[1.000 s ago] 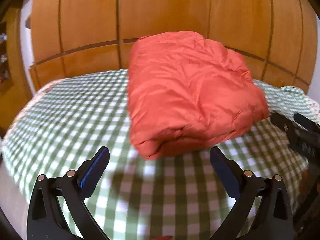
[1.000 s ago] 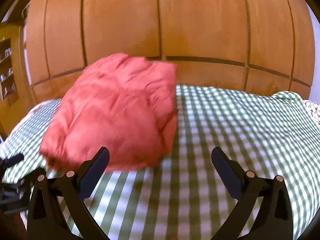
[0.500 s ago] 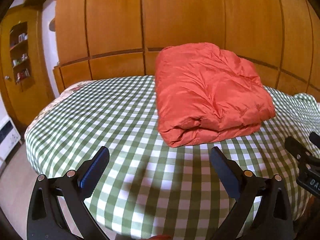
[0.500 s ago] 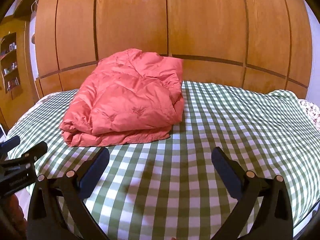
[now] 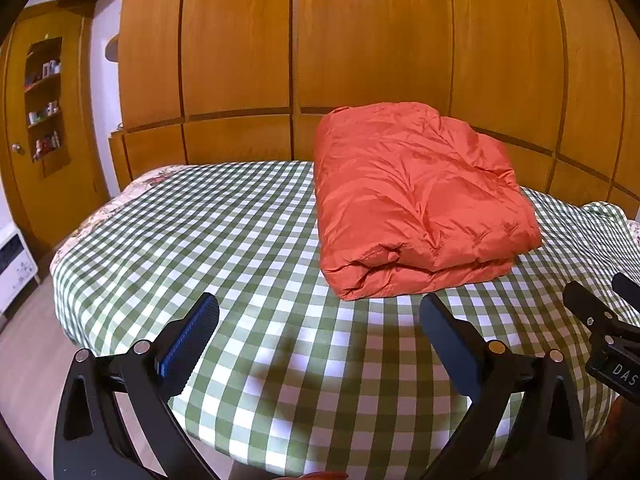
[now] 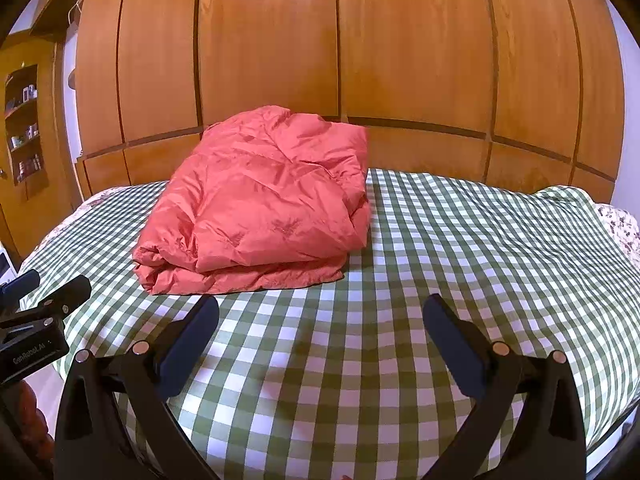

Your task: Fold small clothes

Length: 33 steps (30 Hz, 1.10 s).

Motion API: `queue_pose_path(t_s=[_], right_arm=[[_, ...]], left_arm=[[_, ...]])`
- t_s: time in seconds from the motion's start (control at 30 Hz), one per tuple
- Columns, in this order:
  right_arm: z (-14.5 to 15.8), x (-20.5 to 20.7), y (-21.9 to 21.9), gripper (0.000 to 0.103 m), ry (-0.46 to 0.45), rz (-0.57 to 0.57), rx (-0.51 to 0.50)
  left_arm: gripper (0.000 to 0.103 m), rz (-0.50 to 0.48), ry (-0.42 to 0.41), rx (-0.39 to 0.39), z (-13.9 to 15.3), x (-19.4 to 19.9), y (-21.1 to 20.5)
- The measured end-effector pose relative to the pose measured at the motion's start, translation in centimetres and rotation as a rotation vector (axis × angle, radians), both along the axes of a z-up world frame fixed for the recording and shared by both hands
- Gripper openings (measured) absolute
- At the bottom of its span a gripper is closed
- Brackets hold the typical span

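A folded orange-red puffy garment lies on the green checked cloth of the table, toward its far side. It also shows in the right wrist view. My left gripper is open and empty, held above the near part of the table, short of the garment. My right gripper is open and empty too, near the table's front edge, with the garment ahead to its left. The right gripper shows at the right edge of the left wrist view. The left gripper shows at the left edge of the right wrist view.
A wooden panelled wall stands right behind the table. A wooden door with shelves is at the far left. A white appliance stands on the floor at the left. A floral cloth shows under the checked one at the right edge.
Both grippers have drawn back from the garment toward the table's near edge and risen. The garment lies still, folded, and looks smaller and farther off. Both stay open.
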State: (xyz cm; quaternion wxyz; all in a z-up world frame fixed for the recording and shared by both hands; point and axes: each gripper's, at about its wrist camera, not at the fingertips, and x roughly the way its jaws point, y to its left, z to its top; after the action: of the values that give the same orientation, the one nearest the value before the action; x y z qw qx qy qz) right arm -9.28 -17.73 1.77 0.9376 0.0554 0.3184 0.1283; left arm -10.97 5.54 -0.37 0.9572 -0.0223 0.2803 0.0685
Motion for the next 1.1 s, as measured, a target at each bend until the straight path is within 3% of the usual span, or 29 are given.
queue_pose_path(t_s=[1.1], right_arm=[[-0.47,0.28,0.13,0.101,0.02,-0.001,0.006]], left_arm=[[0.099,-0.02,0.017,0.002,-0.37,0.28,-0.51]])
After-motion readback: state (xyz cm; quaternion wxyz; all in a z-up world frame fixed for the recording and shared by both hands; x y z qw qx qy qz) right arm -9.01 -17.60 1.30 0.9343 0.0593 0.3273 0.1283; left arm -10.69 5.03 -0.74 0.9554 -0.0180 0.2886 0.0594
